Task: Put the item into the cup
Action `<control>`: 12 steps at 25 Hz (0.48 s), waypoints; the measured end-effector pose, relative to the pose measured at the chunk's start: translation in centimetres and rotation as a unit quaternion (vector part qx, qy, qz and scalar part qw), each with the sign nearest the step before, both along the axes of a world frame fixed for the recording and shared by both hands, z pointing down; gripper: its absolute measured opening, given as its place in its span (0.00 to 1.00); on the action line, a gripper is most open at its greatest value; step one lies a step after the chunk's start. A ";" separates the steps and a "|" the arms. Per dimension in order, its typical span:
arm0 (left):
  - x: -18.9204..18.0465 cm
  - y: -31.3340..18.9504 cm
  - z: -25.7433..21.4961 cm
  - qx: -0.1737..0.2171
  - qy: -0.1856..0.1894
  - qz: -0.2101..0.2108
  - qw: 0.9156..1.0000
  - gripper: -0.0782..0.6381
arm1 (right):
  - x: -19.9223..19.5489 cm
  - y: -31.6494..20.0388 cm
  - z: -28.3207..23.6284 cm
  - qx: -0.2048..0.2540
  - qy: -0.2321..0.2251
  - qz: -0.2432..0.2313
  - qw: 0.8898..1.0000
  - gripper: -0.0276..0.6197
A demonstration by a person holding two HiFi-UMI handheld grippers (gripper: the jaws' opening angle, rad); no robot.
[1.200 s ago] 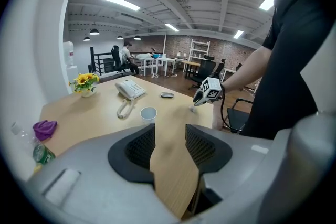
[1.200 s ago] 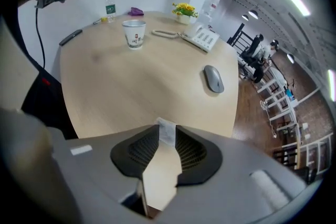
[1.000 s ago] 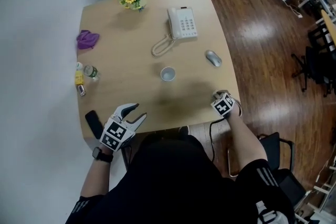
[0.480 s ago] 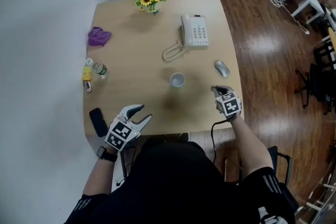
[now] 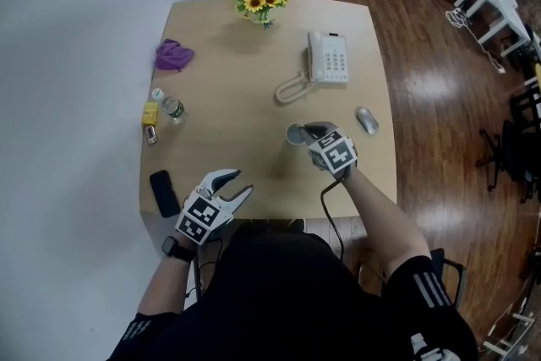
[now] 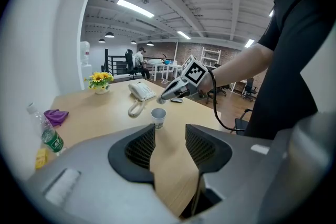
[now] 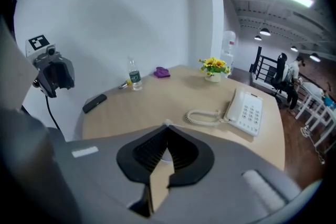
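A small white paper cup (image 5: 295, 134) stands upright on the wooden table (image 5: 228, 89), right of centre. My right gripper (image 5: 309, 132) hovers at the cup's right rim, jaws shut, with a tiny white bit pinched at the tips (image 7: 167, 124); what it is cannot be made out. In the left gripper view the right gripper (image 6: 164, 98) hangs just above the cup (image 6: 158, 117). Through the gap under the right gripper's jaws a piece of cup rim (image 7: 164, 160) shows. My left gripper (image 5: 236, 183) rests open at the table's near left edge, with nothing between its jaws (image 6: 170, 136).
A white desk phone (image 5: 333, 58) with a coiled cord lies beyond the cup, and a grey mouse (image 5: 367, 120) to its right. Sunflowers (image 5: 260, 0) stand at the far edge. A purple cloth (image 5: 173, 55), a small bottle (image 5: 169, 106) and a black handset (image 5: 163, 192) line the left side.
My right gripper has travelled from the table's near right edge leftward to the cup. The left gripper has stayed in place, open.
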State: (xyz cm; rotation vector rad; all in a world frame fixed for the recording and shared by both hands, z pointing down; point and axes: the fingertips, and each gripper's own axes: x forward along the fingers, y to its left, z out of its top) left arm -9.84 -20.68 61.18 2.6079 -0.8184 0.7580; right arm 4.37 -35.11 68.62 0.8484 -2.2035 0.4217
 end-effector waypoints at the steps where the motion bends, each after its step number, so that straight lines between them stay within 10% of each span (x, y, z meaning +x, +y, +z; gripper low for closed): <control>1: -0.3 0.0 0.0 0.000 0.000 -0.004 1.000 0.35 | -0.3 0.1 0.9 -0.010 0.008 -0.002 1.000 0.06; 12: -1.9 0.3 0.7 -0.006 0.001 -0.024 1.000 0.35 | -0.2 -0.1 3.1 -0.026 0.005 0.013 1.000 0.12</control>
